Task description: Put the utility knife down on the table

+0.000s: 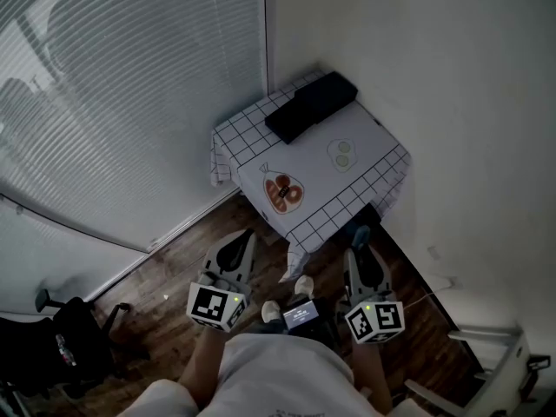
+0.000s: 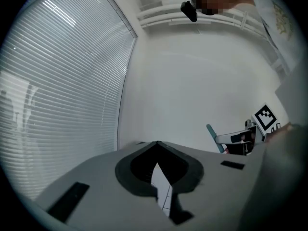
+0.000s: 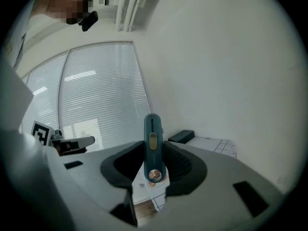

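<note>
A teal utility knife [image 3: 153, 148] stands upright between the jaws of my right gripper [image 3: 154, 163], which is shut on it. In the head view the knife [image 1: 360, 233] and the right gripper [image 1: 360, 248] hover just short of the near corner of a small table [image 1: 365, 142] covered in a white, grid-edged cloth. My left gripper [image 1: 239, 237] hangs level beside it, off the table's left near corner. Its jaws [image 2: 156, 143] meet at the tips with nothing between them. From the left gripper view the knife [image 2: 211, 133] shows at the right.
A flat black box [image 1: 311, 105] lies at the table's far corner; an orange print [image 1: 283, 193] and a green print [image 1: 342, 154] mark the cloth. Window blinds [image 1: 130, 94] fill the left, a white wall [image 1: 434, 76] the right. A black chair [image 1: 74, 337] stands on the wooden floor at lower left.
</note>
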{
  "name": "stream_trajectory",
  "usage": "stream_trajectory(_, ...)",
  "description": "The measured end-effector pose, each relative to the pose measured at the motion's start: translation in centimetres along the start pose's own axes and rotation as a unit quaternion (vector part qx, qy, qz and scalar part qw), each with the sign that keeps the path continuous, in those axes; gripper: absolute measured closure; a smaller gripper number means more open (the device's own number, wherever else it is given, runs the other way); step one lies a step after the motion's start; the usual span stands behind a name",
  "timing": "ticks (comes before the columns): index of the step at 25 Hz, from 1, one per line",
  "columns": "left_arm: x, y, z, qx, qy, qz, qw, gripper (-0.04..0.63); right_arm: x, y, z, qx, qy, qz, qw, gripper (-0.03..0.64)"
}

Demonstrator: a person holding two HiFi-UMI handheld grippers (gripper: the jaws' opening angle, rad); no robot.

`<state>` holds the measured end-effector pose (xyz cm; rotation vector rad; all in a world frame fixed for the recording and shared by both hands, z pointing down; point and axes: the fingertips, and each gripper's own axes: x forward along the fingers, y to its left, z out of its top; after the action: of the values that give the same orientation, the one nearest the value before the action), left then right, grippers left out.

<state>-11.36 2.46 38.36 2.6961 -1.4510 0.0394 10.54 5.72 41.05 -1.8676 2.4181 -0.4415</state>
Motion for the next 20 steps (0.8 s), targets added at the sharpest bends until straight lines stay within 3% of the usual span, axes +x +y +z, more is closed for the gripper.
stream_trajectory(20,11.2,3.1,1.7,0.008,-0.004,0.055,0.9984,0.588,11.8,-5.8,3.5,-0.019,0.022,0.063,0.998,0.48)
